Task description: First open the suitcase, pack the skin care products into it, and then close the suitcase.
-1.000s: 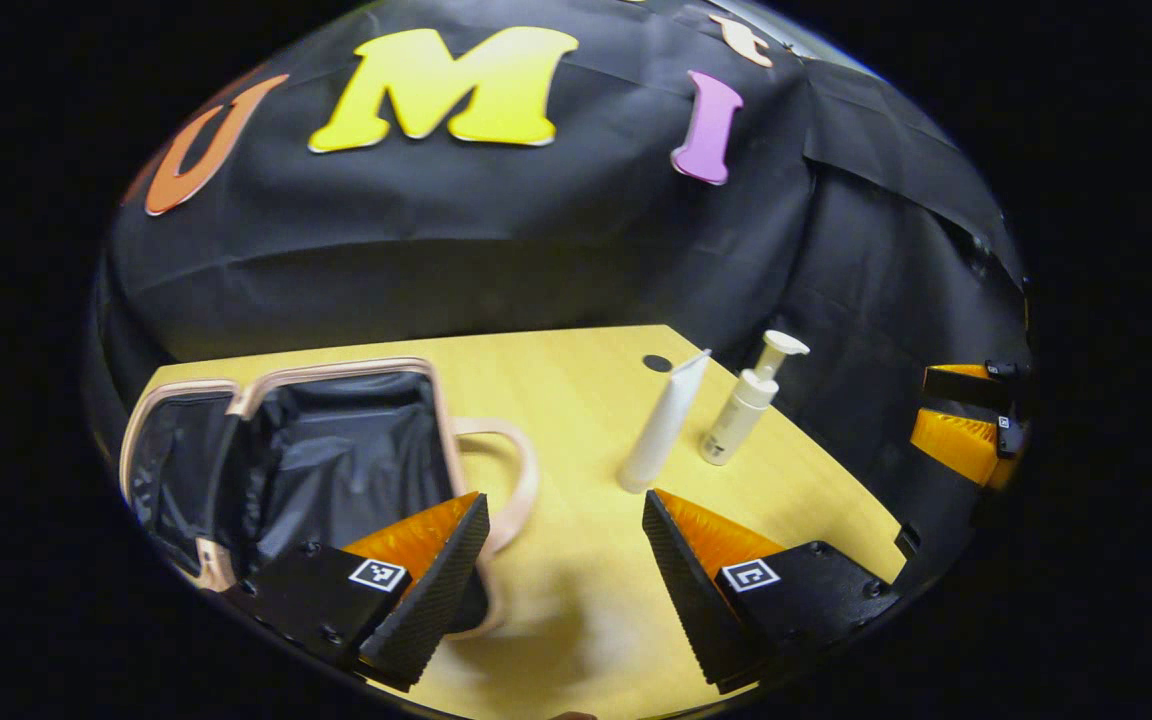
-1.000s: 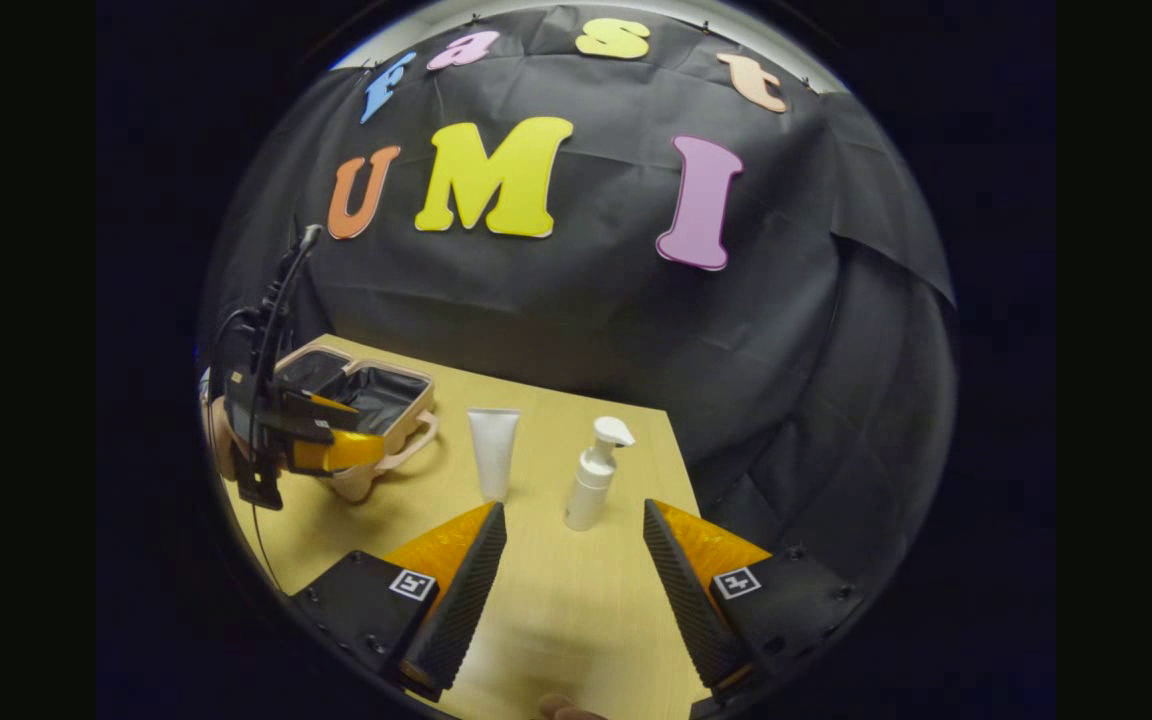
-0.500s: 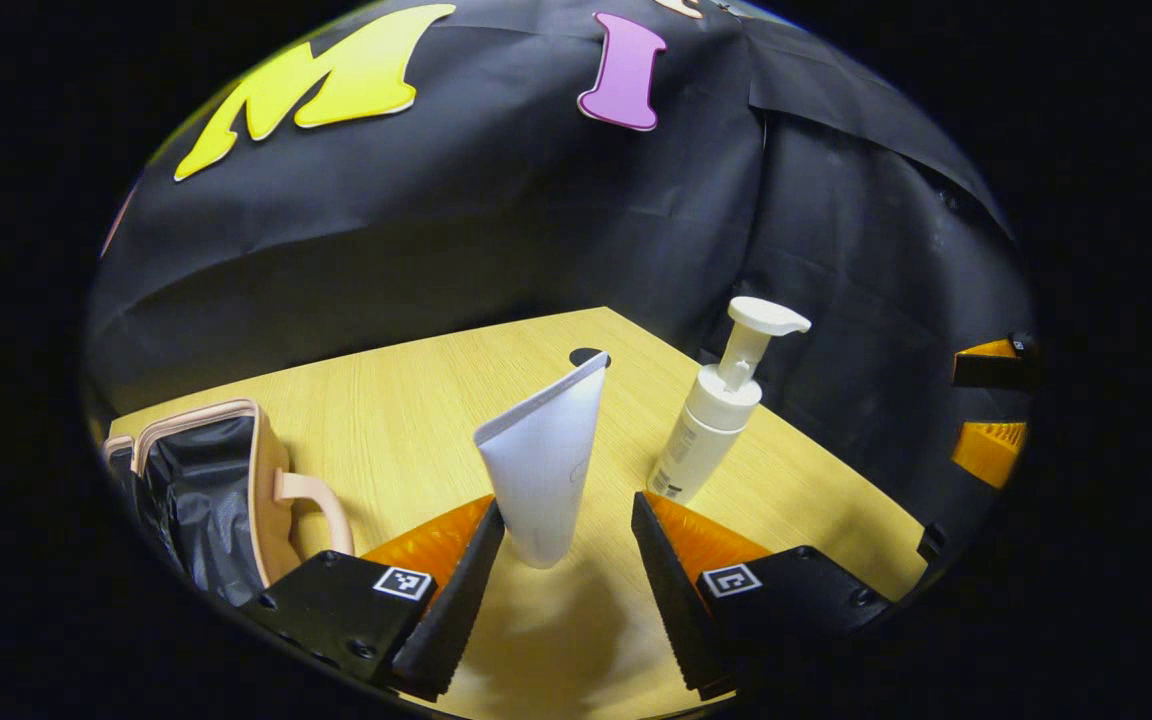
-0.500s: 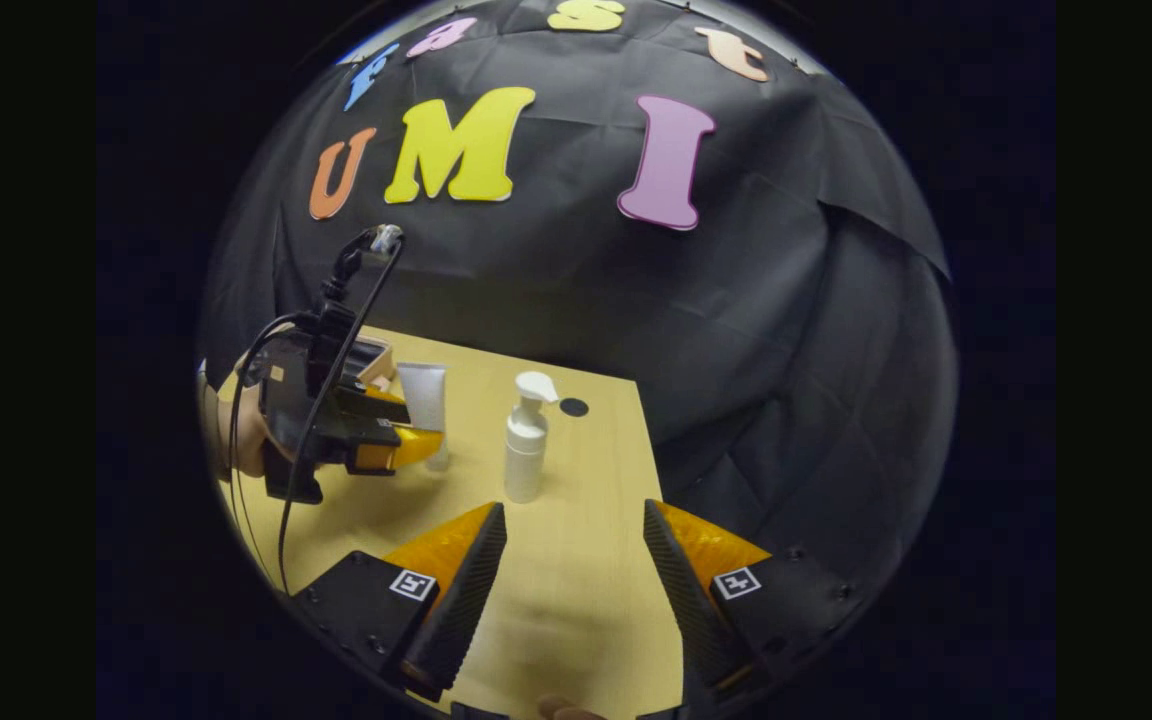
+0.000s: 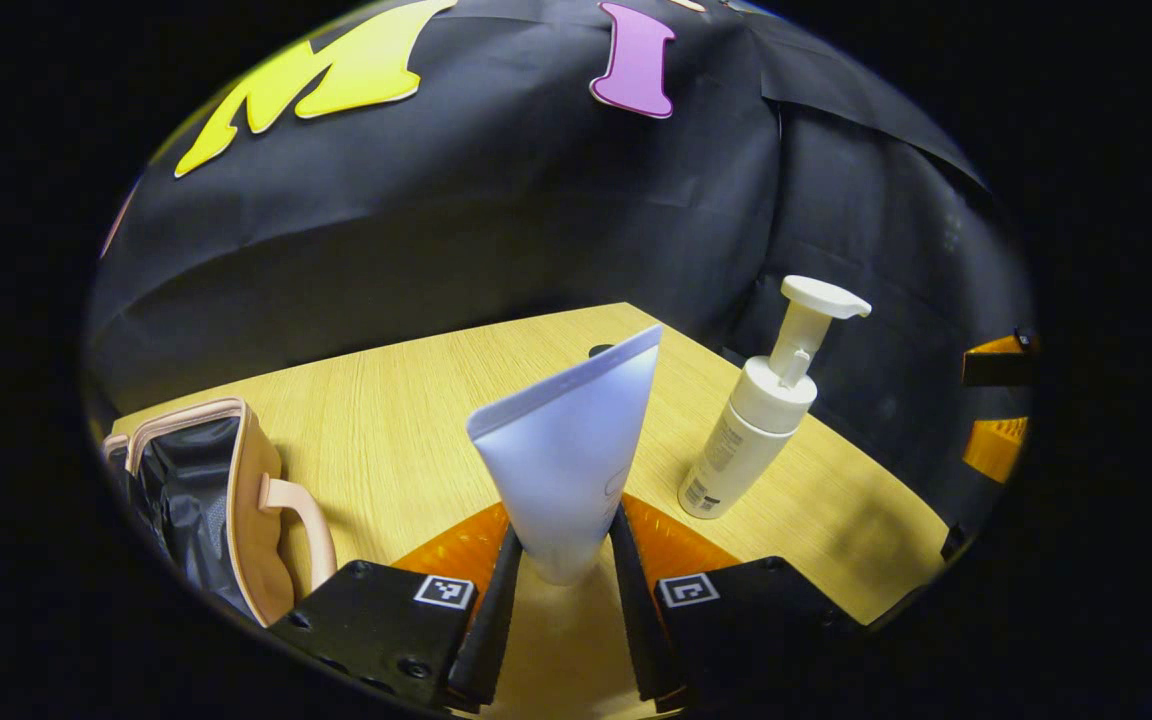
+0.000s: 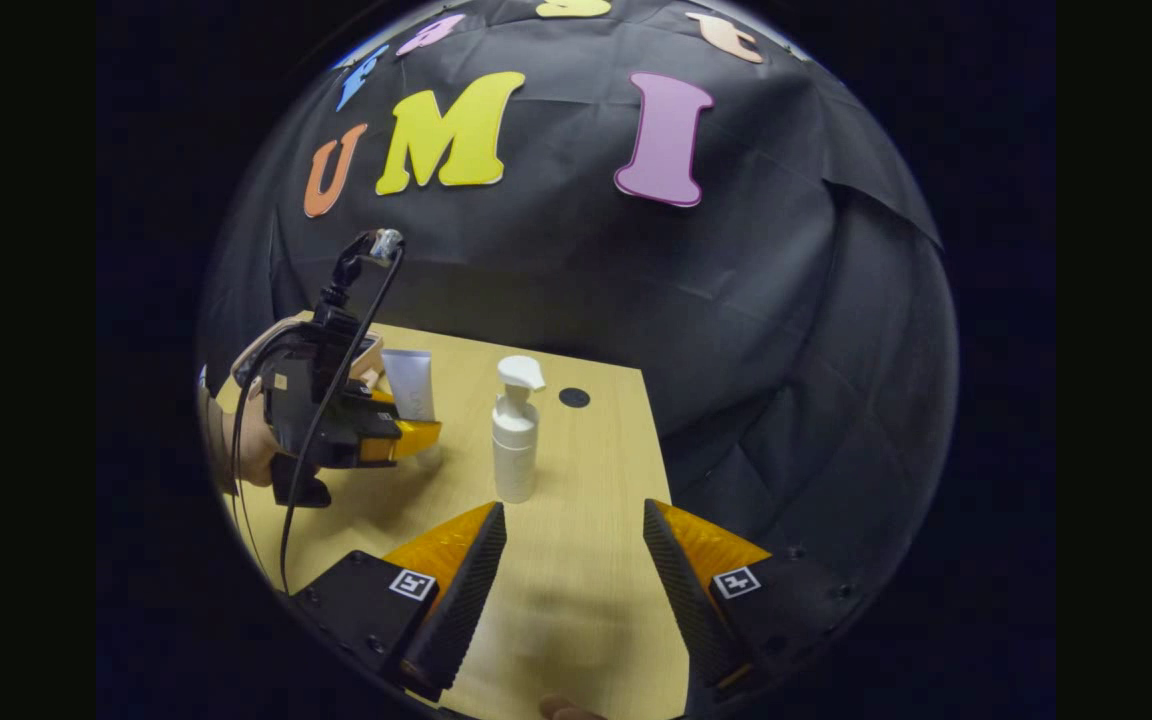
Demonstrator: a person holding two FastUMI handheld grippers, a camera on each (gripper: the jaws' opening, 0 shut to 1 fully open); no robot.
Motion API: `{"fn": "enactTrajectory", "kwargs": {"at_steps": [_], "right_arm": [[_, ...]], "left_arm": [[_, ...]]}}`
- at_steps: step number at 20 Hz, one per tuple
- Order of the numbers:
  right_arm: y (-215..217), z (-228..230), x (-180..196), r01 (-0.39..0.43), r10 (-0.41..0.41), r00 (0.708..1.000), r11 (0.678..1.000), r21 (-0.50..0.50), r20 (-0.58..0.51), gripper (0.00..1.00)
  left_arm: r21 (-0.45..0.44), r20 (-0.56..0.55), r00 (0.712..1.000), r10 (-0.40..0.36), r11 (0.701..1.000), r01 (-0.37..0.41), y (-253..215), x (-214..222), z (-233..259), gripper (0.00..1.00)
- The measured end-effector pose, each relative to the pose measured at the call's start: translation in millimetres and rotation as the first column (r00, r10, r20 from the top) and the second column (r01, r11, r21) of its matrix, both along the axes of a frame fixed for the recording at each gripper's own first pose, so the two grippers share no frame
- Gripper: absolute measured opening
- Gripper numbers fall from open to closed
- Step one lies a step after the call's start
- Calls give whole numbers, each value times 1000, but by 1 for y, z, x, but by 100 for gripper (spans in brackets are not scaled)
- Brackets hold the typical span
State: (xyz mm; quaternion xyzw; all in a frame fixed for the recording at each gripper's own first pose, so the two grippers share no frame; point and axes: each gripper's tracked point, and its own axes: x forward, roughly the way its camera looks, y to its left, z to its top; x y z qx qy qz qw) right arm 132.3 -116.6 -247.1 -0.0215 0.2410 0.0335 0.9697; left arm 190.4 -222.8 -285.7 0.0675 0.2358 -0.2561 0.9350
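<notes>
Pinching the white tube [image 5: 571,460] low near its cap, the left gripper [image 5: 564,590] has both fingers pressed on it where it stands on the table [image 5: 406,400], and a squeeze that low could let the tall top tip or slip as it lifts. The right gripper [image 6: 574,570] hangs with fingers apart short of the pump bottle [image 6: 516,440]. The suitcase [image 5: 206,490] lies open at the left, its dark lining showing no products inside.

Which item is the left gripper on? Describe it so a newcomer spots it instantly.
On the wooden table, right of the open suitcase, two white skin care products stand side by side. The left gripper pinches the tube near its base. It is flat, widening to a crimped top, unlike the round pump bottle beside it.
</notes>
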Motion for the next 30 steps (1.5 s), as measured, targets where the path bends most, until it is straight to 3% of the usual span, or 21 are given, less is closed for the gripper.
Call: {"fn": "enactTrajectory", "kwargs": {"at_steps": [3, 4, 5, 6, 7, 12, 19, 22, 23, 24, 25, 28, 30], "right_arm": [[13, 0, 21, -21, 21, 1000, 1000, 13, -3, 82], [19, -1, 27, -29, 29, 1000, 999, 20, -1, 83], [23, -2, 34, -34, 34, 999, 999, 24, 0, 82], [27, -4, 43, -37, 37, 999, 999, 26, -2, 82], [30, -7, 50, -40, 40, 999, 999, 24, -3, 82], [42, -22, 84, -26, 27, 1000, 999, 33, -8, 82], [60, -53, 122, 2, 0, 999, 998, 69, -37, 82], [58, -55, 137, 49, -47, 999, 996, 69, -24, 81], [58, -55, 140, 61, -59, 998, 996, 69, -20, 79], [59, -55, 142, 70, -69, 997, 995, 71, -18, 78], [60, -54, 142, 76, -74, 997, 994, 74, -21, 74], [66, -55, 140, 90, -89, 996, 995, 52, -21, 55], [69, -53, 134, 101, -100, 995, 995, 28, -28, 50]], "left_arm": [[-1, -32, 999, -7, 1000, 7, -1, -10, 0, 56], [-14, -42, 999, -11, 1000, 10, -2, -19, 2, 49], [-31, -50, 999, -14, 999, 12, -1, -27, 6, 48], [-48, -52, 999, -15, 999, 12, 1, -33, 13, 55], [-54, -55, 998, -19, 998, 16, 3, -41, 19, 48], [-34, -57, 998, -26, 999, 24, 29, -95, 44, 48], [-43, -97, 990, 105, 993, -110, 88, -176, 69, 48], [-43, -117, 975, 188, 980, -194, 123, -208, 79, 46], [-54, -118, 971, 208, 975, -215, 131, -214, 84, 45], [-58, -120, 967, 224, 971, -232, 138, -223, 89, 52], [-54, -117, 964, 239, 968, -246, 148, -230, 95, 45], [-34, -94, 955, 283, 957, -287, 173, -240, 114, 44], [-37, -83, 936, 342, 938, -345, 195, -246, 130, 44]]}}
